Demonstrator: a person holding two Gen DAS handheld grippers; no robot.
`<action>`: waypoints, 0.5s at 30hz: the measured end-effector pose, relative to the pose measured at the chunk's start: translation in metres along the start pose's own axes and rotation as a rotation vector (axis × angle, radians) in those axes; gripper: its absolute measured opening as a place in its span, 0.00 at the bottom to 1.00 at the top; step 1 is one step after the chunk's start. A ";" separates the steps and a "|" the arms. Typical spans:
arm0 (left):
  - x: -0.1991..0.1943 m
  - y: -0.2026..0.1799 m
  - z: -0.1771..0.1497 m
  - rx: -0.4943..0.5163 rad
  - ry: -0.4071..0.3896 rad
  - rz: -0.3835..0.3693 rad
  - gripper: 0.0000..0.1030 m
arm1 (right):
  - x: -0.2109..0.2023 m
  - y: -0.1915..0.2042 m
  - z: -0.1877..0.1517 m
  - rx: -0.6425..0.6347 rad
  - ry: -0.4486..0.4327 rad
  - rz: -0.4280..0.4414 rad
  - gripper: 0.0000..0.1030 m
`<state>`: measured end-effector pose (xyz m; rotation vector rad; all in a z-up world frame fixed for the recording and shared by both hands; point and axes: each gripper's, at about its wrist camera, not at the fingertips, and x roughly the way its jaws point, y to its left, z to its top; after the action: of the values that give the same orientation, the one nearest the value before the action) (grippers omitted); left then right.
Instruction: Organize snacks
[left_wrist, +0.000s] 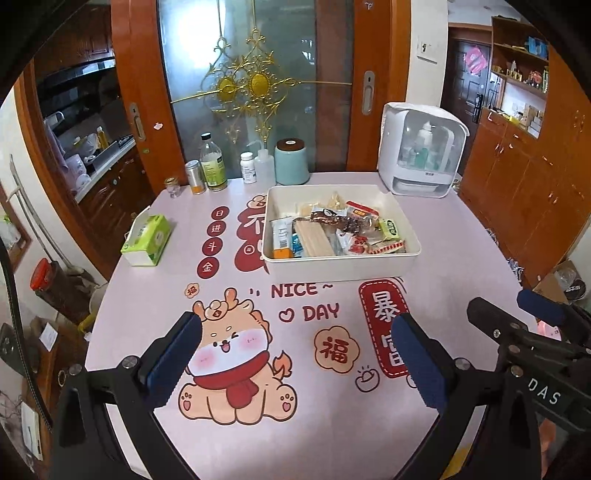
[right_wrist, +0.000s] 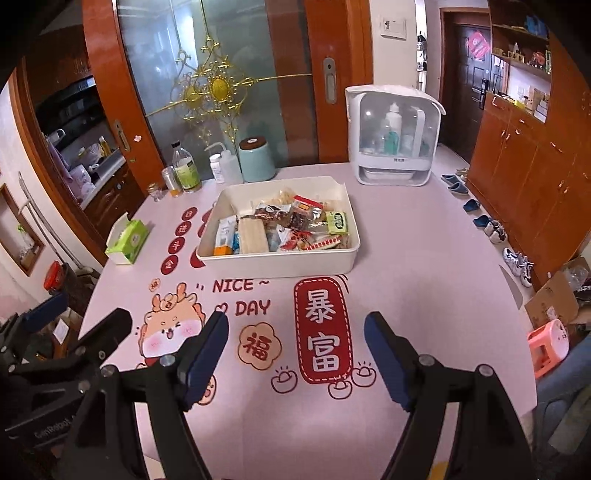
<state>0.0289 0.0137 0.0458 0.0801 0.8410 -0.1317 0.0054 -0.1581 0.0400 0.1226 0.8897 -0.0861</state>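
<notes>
While both grippers hang over the bare near table (left_wrist: 461, 266), we note left gripper (left_wrist: 295, 354) agape, right gripper (right_wrist: 295, 354) agape, both empty | snacks (left_wrist: 340, 229) heaped in white bin (left_wrist: 343, 264) mid-table | approach from above; pinch one packet only

A shallow cream tray (left_wrist: 341, 264) sits flat ahead of the left gripper (left_wrist: 295, 354) and the right gripper (right_wrist: 295, 358), well apart from both, its long side facing them. It is filled with snacks (left_wrist: 354, 225) lying loose in a jumble: a pale pack of wafer sticks (left_wrist: 314, 238), a dark brown packet (left_wrist: 341, 219), a small green packet (left_wrist: 389, 228), a red-and-white packet (left_wrist: 364, 243) and an orange-bottomed pouch (left_wrist: 281, 240) at the left end.
</notes>
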 end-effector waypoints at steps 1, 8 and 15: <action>0.000 0.001 0.000 -0.004 -0.001 0.005 0.99 | 0.001 -0.001 -0.001 0.008 0.005 0.003 0.75; 0.001 0.008 -0.001 -0.025 -0.001 0.011 0.99 | -0.002 -0.001 -0.003 0.035 -0.013 -0.004 0.75; 0.004 0.007 -0.004 -0.031 0.017 0.005 0.99 | 0.000 0.002 -0.003 0.022 0.003 0.005 0.75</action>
<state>0.0297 0.0212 0.0407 0.0547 0.8599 -0.1136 0.0035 -0.1555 0.0382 0.1455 0.8914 -0.0915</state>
